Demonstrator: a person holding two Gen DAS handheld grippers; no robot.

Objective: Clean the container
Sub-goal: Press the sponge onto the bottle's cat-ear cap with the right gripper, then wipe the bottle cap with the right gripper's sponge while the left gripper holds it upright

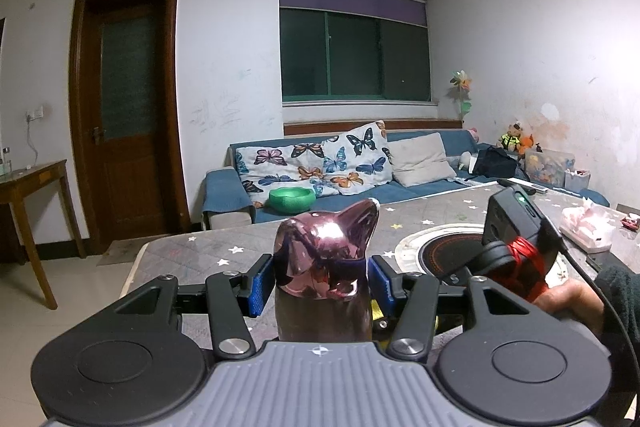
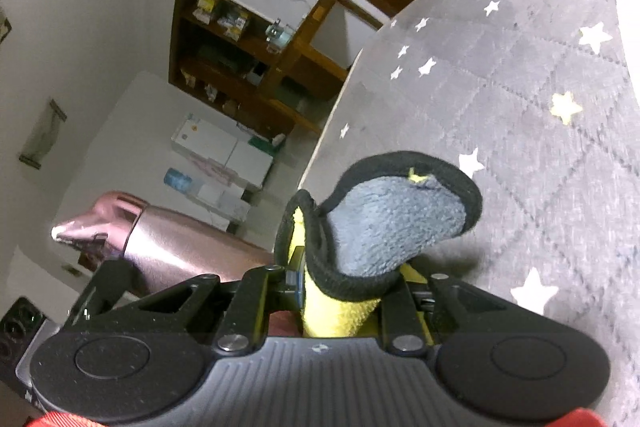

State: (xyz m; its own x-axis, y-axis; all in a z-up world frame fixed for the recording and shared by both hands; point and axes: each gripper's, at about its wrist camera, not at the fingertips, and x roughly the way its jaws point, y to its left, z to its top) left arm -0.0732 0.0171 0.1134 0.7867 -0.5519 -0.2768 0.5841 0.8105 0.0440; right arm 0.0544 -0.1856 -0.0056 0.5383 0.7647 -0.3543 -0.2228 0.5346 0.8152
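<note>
A shiny pink metal bottle (image 1: 322, 267) with a cat-ear shaped lid stands upright between the blue pads (image 1: 262, 285) of my left gripper (image 1: 322, 285), which is shut on its neck. In the right wrist view the same bottle (image 2: 168, 247) shows at the left, lying sideways in the frame. My right gripper (image 2: 348, 283) is shut on a folded cleaning cloth (image 2: 384, 227), grey on one face, yellow on the other, with a black hem. The cloth sits just right of the bottle's body. In the left view the right gripper's body (image 1: 516, 251) and a hand (image 1: 568, 301) appear at the right.
A grey quilted table cover with stars (image 1: 224, 251) lies under both grippers. An induction hob (image 1: 448, 251) is set in the table. A pack of tissues (image 1: 588, 227) lies at the far right. Behind are a blue sofa (image 1: 360, 187) with a green bowl (image 1: 292, 199), and a door (image 1: 124, 107).
</note>
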